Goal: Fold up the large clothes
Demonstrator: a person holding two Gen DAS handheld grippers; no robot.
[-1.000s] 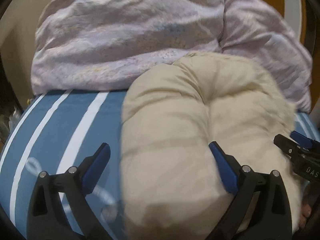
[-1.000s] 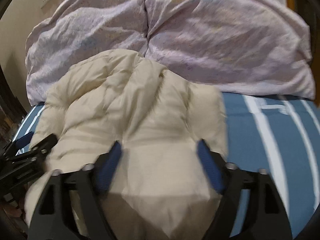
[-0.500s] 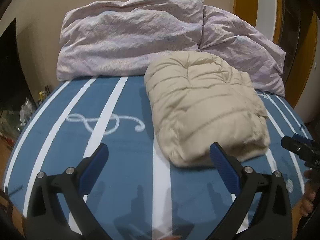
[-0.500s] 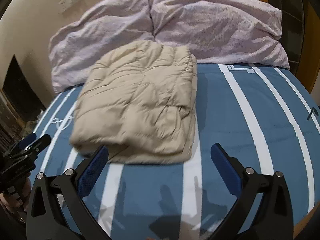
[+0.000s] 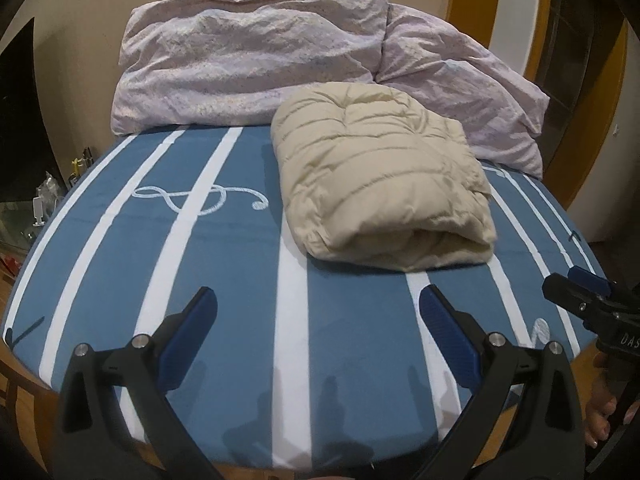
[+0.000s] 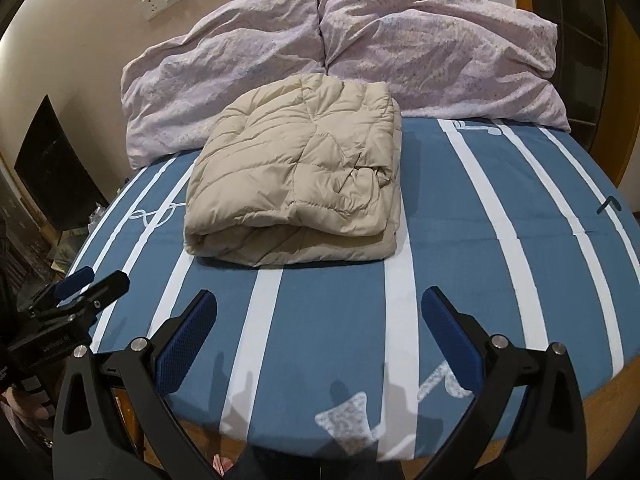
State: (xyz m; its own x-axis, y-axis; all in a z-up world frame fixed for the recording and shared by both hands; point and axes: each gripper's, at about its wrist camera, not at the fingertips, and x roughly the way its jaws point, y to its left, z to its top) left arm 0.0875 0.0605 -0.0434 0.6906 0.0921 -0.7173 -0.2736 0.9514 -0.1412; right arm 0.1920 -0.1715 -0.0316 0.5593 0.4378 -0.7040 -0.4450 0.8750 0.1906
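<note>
A beige quilted puffer jacket (image 5: 384, 184) lies folded into a thick rectangular bundle on the blue bed sheet with white stripes (image 5: 224, 264). It also shows in the right wrist view (image 6: 300, 176). My left gripper (image 5: 318, 320) is open and empty, above the near part of the bed, well short of the jacket. My right gripper (image 6: 318, 320) is open and empty, likewise back from the jacket. The right gripper shows at the right edge of the left wrist view (image 5: 588, 304); the left gripper shows at the left edge of the right wrist view (image 6: 80, 296).
A crumpled lilac duvet (image 5: 256, 60) is piled along the head of the bed behind the jacket, also in the right wrist view (image 6: 420, 48). The bed's near edge (image 6: 400, 452) is just below the grippers. Clutter (image 5: 44, 200) stands on the floor at the left.
Both grippers have pulled back and up from the jacket toward the foot of the bed. One second ago they were right over it; now it lies free and folded.
</note>
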